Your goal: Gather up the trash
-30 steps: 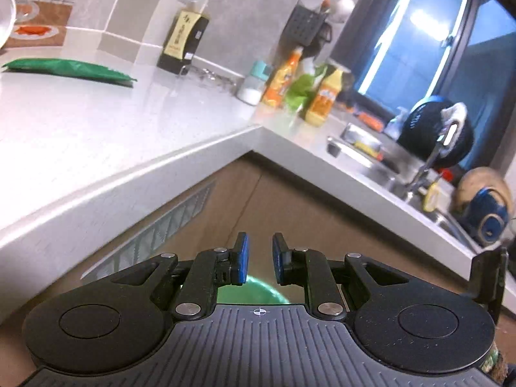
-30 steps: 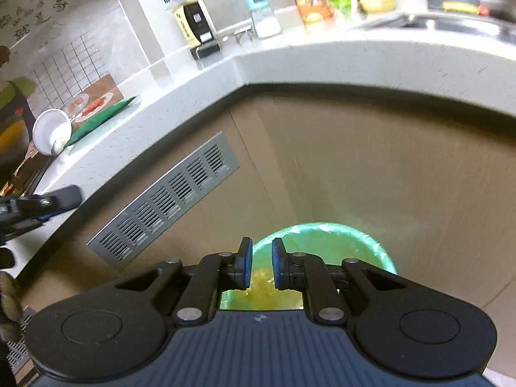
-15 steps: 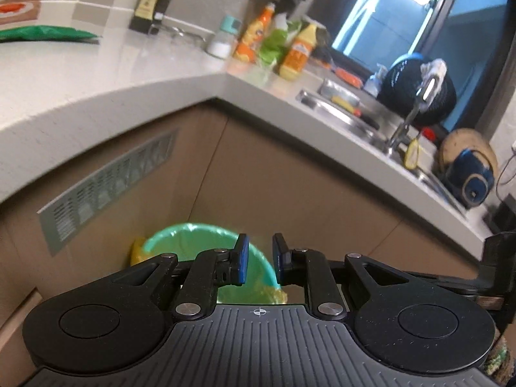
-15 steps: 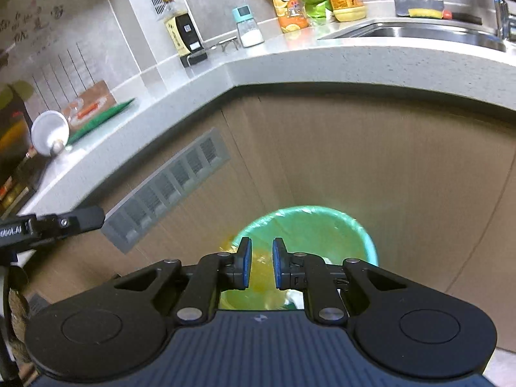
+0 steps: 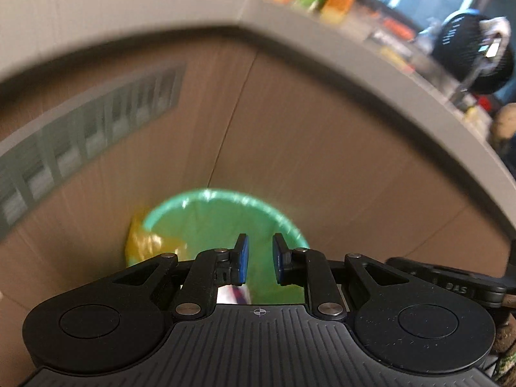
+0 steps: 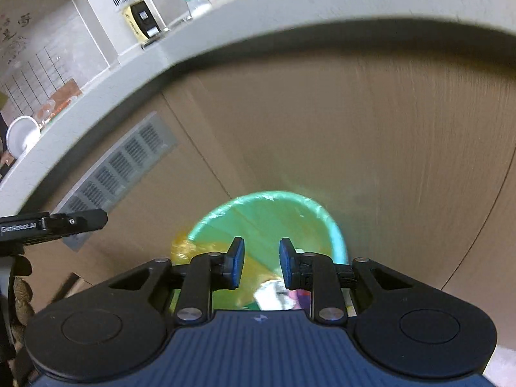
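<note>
Bin [image 5: 222, 216] with green liner sits on the floor in the corner under the counter [image 5: 338, 42]. Your left gripper [image 5: 258, 259] jaws are slightly apart and empty; right gripper [image 6: 260, 262] jaws are opening, empty. The frames are blurred, so you risk knocking the rim or snagging the liner.

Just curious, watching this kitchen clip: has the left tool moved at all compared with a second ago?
Yes. The left tool has come down and closer to the green-lined bin; the countertop edge now sits high in its view, with the cabinet front filling it.
</note>
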A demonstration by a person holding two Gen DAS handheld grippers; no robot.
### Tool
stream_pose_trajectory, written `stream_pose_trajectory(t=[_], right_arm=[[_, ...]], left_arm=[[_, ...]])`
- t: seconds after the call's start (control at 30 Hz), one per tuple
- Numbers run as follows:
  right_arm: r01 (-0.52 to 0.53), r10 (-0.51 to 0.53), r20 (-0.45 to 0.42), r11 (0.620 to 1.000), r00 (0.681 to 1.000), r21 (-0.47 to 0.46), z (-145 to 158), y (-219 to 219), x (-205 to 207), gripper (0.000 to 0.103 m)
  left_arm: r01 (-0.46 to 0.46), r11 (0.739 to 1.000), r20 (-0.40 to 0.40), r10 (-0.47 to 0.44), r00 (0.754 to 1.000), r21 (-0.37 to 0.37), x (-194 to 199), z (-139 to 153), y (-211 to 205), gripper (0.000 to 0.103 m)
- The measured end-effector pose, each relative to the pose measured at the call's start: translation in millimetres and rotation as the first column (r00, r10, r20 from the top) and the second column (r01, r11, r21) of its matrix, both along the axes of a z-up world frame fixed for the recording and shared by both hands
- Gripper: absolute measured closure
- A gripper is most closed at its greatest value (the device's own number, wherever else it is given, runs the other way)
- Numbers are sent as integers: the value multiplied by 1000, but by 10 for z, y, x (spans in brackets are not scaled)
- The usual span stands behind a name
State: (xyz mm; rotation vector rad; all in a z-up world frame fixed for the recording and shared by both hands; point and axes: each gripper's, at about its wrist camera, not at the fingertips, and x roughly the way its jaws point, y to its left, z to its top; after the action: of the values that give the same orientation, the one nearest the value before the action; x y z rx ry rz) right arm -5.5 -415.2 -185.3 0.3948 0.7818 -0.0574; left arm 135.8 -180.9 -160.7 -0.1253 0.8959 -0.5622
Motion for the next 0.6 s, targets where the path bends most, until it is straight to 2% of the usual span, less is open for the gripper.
stream_pose_trajectory(t=[0.07,0.17,0.3,0.37,0.5,0.6], right_arm=[[18,-18,-7,1000,1000,10,-115,-162,-44,80],[68,-68,-64,998,996,8,-357,-359,-184,80],[96,-123,-190,984,974,-148,-788,-370,-411,80],[113,-159,-249,976,956,-187,-986,-327,-566,80],[237,-266,-280,962,922,-134,-1223,-323,-926,80],[280,-309,-270,949,912,-144,-1325,-152,-1073,80]], left_arm=[[5,1000,-38,-5,999,6,55,-108,-93,85],[49,999,-44,-48,998,16,129,-180,-275,85],[70,998,-18,-70,997,-4,244,-267,-457,85],[84,996,-34,-84,996,-13,266,-326,-521,85],[163,987,-23,-163,986,-5,222,-405,-609,85],[194,981,-22,-194,981,-7,116,-492,-530,85]])
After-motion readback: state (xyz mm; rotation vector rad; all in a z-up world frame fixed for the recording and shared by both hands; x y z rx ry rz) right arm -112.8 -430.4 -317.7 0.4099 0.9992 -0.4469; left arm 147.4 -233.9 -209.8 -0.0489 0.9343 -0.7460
